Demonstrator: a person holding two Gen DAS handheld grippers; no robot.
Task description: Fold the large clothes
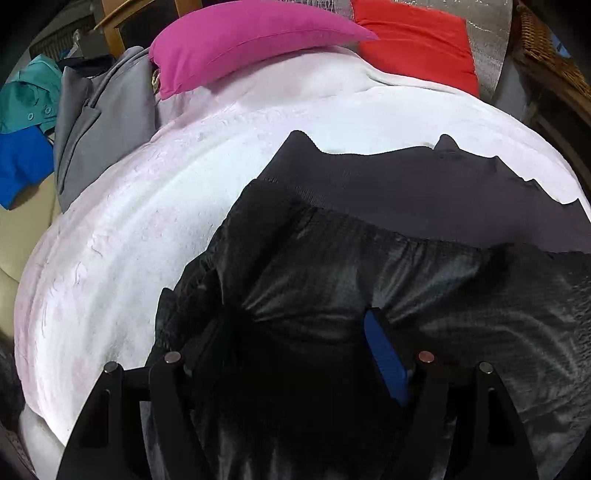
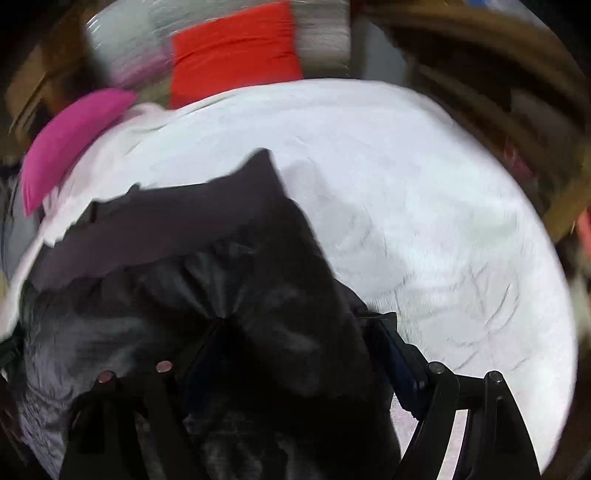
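Black, shiny fabric of a dark garment [image 1: 332, 280] bunches between the wide-set fingers of the left gripper [image 1: 295, 332], whose blue pad [image 1: 384, 365] presses against a fold; the cloth appears pinched there, though the far finger is lost in shadow. Seen from the right wrist, the same garment [image 2: 207, 295] fills the span of the right gripper [image 2: 295, 332], gathered up against its fingers, but blur and darkness leave it unclear whether the pads truly bite. The garment lies spread on a bed under a pale pink-white blanket [image 1: 147, 221], its matte lining or upper layer [image 1: 406, 184] reaching toward the head of the bed. Beyond it, a magenta pillow [image 1: 240, 40] and a red pillow [image 1: 417, 44] rest at the headboard end, well apart from the garment. Along the bed's left edge, a grey garment [image 1: 99, 118] lies crumpled against the blanket, with a teal shirt [image 1: 29, 99] and a blue piece of clothing [image 1: 22, 162] just beside it on a beige surface. Wooden furniture [image 1: 110, 14] stands behind them, and a wicker piece [image 1: 546, 48] edges the right side. The right wrist view is smeared by motion.
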